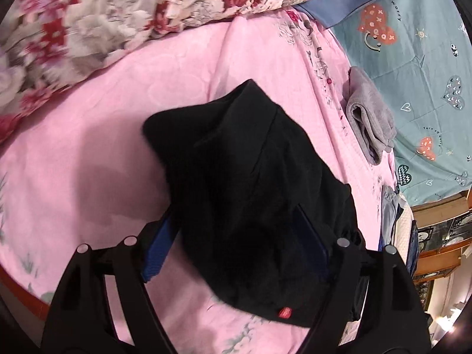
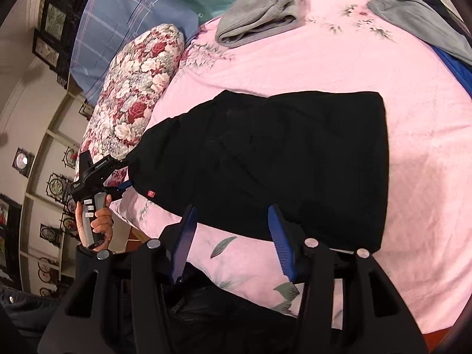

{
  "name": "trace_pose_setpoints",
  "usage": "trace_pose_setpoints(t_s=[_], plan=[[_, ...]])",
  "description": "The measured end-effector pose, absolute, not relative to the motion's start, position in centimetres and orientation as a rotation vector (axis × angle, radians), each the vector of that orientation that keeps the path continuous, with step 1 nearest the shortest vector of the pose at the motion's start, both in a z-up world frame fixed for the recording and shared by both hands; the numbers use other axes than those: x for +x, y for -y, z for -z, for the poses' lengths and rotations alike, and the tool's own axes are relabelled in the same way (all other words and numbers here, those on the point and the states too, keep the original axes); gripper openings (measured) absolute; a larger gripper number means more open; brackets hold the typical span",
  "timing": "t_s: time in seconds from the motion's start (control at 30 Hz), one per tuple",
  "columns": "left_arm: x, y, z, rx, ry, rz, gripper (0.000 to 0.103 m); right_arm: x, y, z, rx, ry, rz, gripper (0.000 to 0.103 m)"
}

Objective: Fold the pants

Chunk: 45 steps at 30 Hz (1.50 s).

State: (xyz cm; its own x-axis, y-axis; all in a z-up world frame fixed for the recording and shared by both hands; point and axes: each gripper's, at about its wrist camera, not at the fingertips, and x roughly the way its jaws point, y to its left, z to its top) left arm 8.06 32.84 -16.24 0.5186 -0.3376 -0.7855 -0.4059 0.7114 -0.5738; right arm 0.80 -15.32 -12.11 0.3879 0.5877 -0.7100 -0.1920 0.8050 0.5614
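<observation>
Pink bedding (image 2: 368,67) covers the bed, with a flowered quilt (image 1: 88,29) rolled along one side and a folded grey garment (image 2: 259,14) lying well beyond the fingers. Black pants (image 2: 280,162) lie folded into a thick block just ahead of the right gripper (image 2: 233,236). Its blue fingers (image 2: 280,239) stand partly apart at the near edge, pressing on nothing. The left gripper (image 1: 236,250) is spread wide, with the end of the pants bearing the red tag (image 1: 284,313) draped loosely between its fingers, which do not pinch it. Judging by this, a fold has just been laid and let go. The next move likely calls for drawing both grippers clear, then squaring the bundle or folding it once more.
</observation>
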Motion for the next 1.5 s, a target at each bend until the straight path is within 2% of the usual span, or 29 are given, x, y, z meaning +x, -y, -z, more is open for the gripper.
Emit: trace_pose_setpoints(t_s=[0.1,0.13,0.27,0.33,0.53,0.77,0.93,1.03,1.2,1.3,1.4,1.5], plan=[[10.4,-32.8,16.6,-0.803,-1.057,-0.017,0.094,0.8,15.4,12.4,0.430,-1.076,-0.505,0.052],[11.0,-32.8,16.8,-0.818,-1.056,0.010,0.101,0.7,15.4,12.4,0.430,-1.077,-0.502,0.052],[12.4,-32.1,16.7,-0.776,-1.065,-0.013,0.099,0.4,15.8,12.2,0.433,-1.067,-0.485,0.052],[12.4,-31.4,16.7,-0.737,-1.097,-0.003,0.021,0.4,16.0,12.3,0.443,-1.069,-0.467,0.052],[10.0,-31.4,14.8,-0.752,-1.007,0.034,0.021,2.2,13.8,12.4,0.390,-1.121,-0.471,0.052],[6.6,-31.5,10.6,-0.773,-0.863,0.128,0.021,8.7,3.2,12.5,0.118,-1.199,-0.594,0.052],[7.0,-31.2,9.9,-0.749,-0.862,0.137,0.021,13.5,-3.9,14.5,-0.016,-1.206,-0.623,0.051],[7.1,-31.5,9.6,-0.744,-0.854,0.152,0.021,14.8,-6.0,16.1,-0.037,-1.248,-0.616,0.041],[7.7,-31.2,9.5,-0.703,-0.875,0.144,0.021,15.4,-7.6,18.5,-0.056,-1.302,-0.628,0.041],[8.0,-30.3,9.1,-0.666,-0.882,0.129,0.021,15.4,-6.8,17.4,-0.038,-1.325,-0.654,0.041],[7.8,-28.4,7.6,-0.608,-0.866,0.148,0.021,15.0,-2.4,12.6,0.033,-1.189,-0.653,0.042],[7.6,-25.4,5.8,-0.543,-0.850,0.191,0.021,13.6,4.6,8.1,0.060,-1.027,-0.542,0.054]])
